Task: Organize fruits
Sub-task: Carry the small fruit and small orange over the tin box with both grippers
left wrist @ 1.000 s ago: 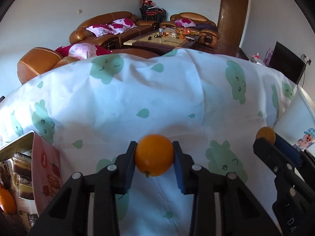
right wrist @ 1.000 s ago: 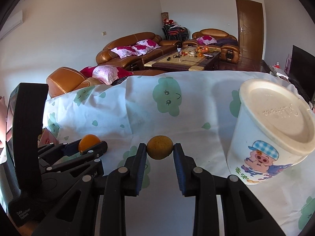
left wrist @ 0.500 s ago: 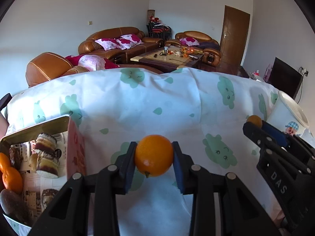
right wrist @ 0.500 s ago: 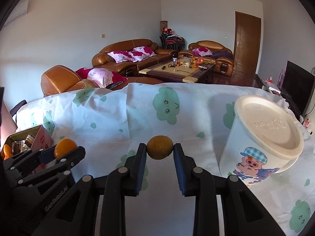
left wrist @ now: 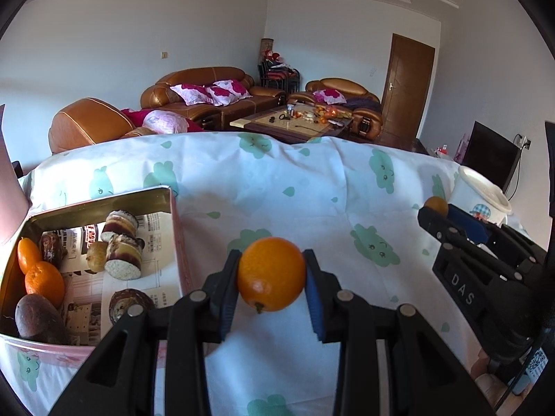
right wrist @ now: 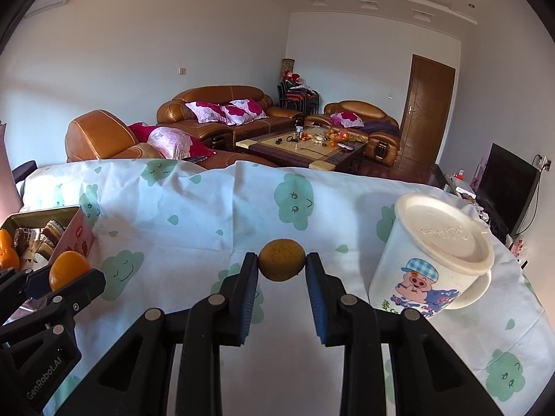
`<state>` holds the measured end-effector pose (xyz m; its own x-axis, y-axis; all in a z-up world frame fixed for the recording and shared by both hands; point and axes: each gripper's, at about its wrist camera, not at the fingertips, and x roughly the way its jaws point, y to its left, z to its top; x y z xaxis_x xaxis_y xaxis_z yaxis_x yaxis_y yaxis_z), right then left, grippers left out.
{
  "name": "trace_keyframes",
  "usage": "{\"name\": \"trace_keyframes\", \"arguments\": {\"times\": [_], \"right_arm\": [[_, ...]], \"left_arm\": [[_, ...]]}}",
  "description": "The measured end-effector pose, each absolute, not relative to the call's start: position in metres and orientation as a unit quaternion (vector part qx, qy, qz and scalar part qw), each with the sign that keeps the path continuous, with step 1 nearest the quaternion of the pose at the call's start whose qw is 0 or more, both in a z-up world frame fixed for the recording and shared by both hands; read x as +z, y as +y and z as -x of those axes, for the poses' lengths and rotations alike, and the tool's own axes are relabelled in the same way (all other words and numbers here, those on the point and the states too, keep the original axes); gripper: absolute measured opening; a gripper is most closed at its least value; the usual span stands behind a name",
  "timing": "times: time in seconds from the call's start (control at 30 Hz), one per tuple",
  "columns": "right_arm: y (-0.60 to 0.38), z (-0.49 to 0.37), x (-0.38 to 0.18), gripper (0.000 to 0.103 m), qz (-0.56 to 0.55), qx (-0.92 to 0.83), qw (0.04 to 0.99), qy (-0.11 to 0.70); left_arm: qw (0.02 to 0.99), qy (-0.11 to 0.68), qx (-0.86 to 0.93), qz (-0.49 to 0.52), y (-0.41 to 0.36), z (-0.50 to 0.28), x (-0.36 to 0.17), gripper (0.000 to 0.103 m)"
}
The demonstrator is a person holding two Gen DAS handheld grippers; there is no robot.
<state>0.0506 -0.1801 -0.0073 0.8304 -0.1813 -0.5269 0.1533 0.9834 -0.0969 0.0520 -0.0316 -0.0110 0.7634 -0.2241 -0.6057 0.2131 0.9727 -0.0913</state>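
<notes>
My left gripper (left wrist: 271, 279) is shut on a bright orange (left wrist: 271, 274), held above the white cloth just right of a pink tin box (left wrist: 175, 228). The box holds two small oranges (left wrist: 44, 281), a dark brown fruit (left wrist: 34, 322) and several round cakes. My right gripper (right wrist: 281, 265) is shut on a dull brownish-yellow fruit (right wrist: 281, 259) over the cloth, to the left of a white cartoon mug (right wrist: 430, 260). Each gripper shows in the other's view: the right gripper (left wrist: 437, 212) at the right edge, the left gripper (right wrist: 67, 272) with its orange at the lower left.
The table wears a white cloth with green cloud prints (right wrist: 194, 228). The lidded mug stands near the cloth's right edge. Beyond the table are brown leather sofas (right wrist: 222, 104), a coffee table (right wrist: 305, 145) with small items, a door and a dark screen (right wrist: 506, 187).
Both grippers have risen and swung left with their fruits. In the left wrist view the pink tin box has come far into sight. The mug has slid rightwards in the right wrist view.
</notes>
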Motion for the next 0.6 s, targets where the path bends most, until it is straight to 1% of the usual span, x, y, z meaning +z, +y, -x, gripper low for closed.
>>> {"name": "trace_keyframes", "arguments": {"times": [0.33, 0.6], "right_arm": [[-0.159, -0.021, -0.006, 0.030, 0.025, -0.085, 0.959, 0.270], [-0.130, 0.002, -0.007, 0.030, 0.027, -0.066, 0.959, 0.273]], "left_arm": [[0.947, 0.293, -0.126, -0.027, -0.026, -0.025, -0.007, 0.036], [0.948, 0.293, -0.124, -0.025, -0.002, -0.012, -0.006, 0.036]]}}
